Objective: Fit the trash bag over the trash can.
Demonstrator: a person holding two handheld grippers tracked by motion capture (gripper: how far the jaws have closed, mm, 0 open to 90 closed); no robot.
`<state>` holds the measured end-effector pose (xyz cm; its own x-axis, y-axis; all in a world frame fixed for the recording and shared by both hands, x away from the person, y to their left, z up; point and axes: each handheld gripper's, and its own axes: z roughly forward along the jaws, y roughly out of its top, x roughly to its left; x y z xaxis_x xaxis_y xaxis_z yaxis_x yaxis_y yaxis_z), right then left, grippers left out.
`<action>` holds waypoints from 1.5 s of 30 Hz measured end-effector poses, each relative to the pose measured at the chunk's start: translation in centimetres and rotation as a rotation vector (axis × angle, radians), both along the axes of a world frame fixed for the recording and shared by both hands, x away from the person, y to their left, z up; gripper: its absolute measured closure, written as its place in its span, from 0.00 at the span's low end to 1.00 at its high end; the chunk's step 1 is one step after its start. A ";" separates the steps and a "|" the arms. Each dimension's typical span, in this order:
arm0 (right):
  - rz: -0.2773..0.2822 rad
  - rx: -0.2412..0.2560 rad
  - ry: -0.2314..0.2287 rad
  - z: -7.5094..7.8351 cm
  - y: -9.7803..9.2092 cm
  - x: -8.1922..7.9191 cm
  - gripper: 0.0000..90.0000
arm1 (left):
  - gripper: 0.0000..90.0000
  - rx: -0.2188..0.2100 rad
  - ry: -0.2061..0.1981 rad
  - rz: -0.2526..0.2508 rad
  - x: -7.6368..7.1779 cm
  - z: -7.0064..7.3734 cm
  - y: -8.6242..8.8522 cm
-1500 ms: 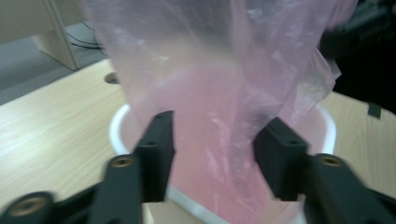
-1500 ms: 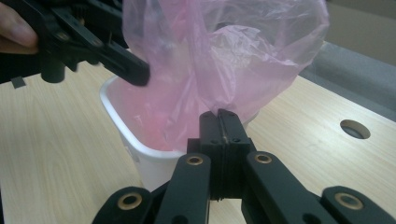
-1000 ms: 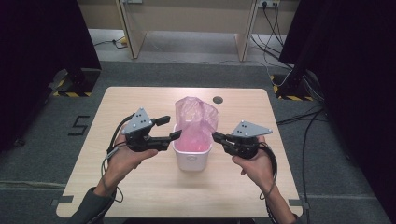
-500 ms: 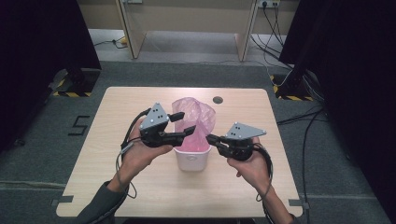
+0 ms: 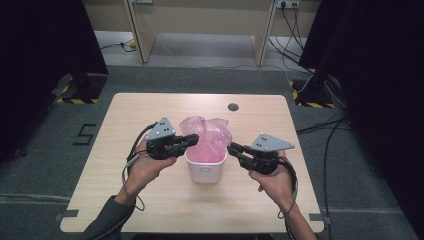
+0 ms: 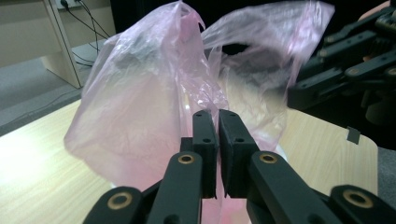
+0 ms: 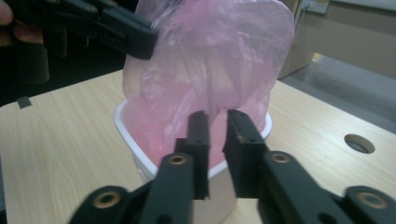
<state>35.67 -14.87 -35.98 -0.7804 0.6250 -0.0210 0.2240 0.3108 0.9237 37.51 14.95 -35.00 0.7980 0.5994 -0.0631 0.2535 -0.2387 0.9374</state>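
Observation:
A white bin [image 5: 206, 171] stands mid-table with a thin pink bag [image 5: 206, 134] rising out of it. My left gripper [image 5: 194, 139] is at the bag's left side. In the left gripper view its jaws [image 6: 217, 114] are pressed nearly together on a fold of the bag [image 6: 149, 98]. My right gripper [image 5: 232, 147] sits at the bin's right rim. In the right gripper view its jaws [image 7: 218, 116] stand apart, with the bag [image 7: 210, 56] hanging just beyond the gap above the bin [image 7: 140, 154]. Each view also catches the other gripper across the bag.
The wooden table [image 5: 150, 200] has a round cable hole [image 5: 233, 106] behind the bin. Dark curtains flank the table. Cables [image 5: 325, 130] run over the floor at right, and a wooden desk frame [image 5: 200, 20] stands at the back.
The left gripper reached into the bag's left side and its jaws closed. The right gripper shifted slightly near the bin's right rim. The bag's top now sits lower and wider.

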 end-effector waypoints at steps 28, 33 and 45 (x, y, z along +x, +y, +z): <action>-0.009 -0.033 0.000 -0.5 -1.9 -2.0 0.98 | 0.99 -0.047 0.046 -0.102 -4.6 -4.0 4.3; -0.019 -0.059 0.065 -3.3 -2.4 -2.4 0.98 | 0.99 -0.011 0.082 -0.097 -4.4 -5.7 4.5; -0.044 -0.064 0.123 -6.2 -1.2 -0.4 0.98 | 0.97 0.020 0.070 -0.065 -1.0 -8.2 4.2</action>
